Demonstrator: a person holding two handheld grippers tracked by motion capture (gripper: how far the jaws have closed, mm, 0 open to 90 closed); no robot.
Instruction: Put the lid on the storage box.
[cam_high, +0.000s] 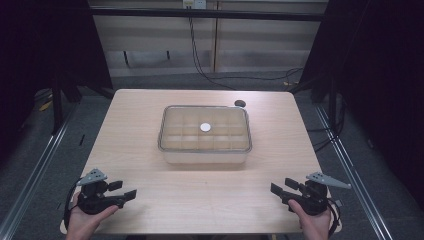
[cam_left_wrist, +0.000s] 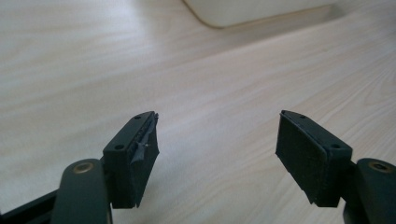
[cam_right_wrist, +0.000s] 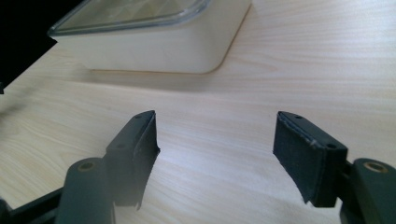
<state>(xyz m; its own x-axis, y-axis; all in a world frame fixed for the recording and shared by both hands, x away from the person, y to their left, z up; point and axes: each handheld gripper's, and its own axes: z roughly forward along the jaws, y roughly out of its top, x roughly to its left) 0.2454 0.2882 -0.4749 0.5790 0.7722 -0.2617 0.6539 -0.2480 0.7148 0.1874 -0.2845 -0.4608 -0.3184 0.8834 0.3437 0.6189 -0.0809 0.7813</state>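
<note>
A: What sits nearest the person?

B: The two hands, low at the near edge of the desk (cam_high: 150, 200); the left hand (cam_high: 82, 220) holds the left tongs (cam_high: 129, 192) at the near left corner, the right hand (cam_high: 315, 222) holds the right tongs (cam_high: 277, 190) at the near right corner; both point inward and away, toward the middle of the desk.

A: How do the jaws stand?

B: Apart on both; in the left gripper view the left tongs (cam_left_wrist: 217, 149) show a wide gap with bare wood between the pads and nothing clamped; the right tongs (cam_right_wrist: 215, 149) in the right gripper view look the same, spread wide over bare wood.

A: And the container?

B: A shallow box (cam_high: 205, 150) with pale walls and a clear lid (cam_high: 205, 127) lies farther off, at the middle of the desk, ahead of both tongs and roughly between them, well apart from each; through the lid a grid of compartments shows, and a small white round spot (cam_high: 205, 127) sits at the centre; whether it lies on the lid or under it cannot be told.

A: Do the gripper views catch it?

B: Yes; the right gripper view has the box (cam_right_wrist: 154, 42) at upper left, one rounded corner toward the jaws; the left gripper view has a corner of the box (cam_left_wrist: 252, 9) at the top edge.

A: Anything beyond?

B: A small dark round thing (cam_high: 240, 103) near the far edge of the desk, just behind the box; then cables (cam_high: 200, 60) on the floor.
</note>
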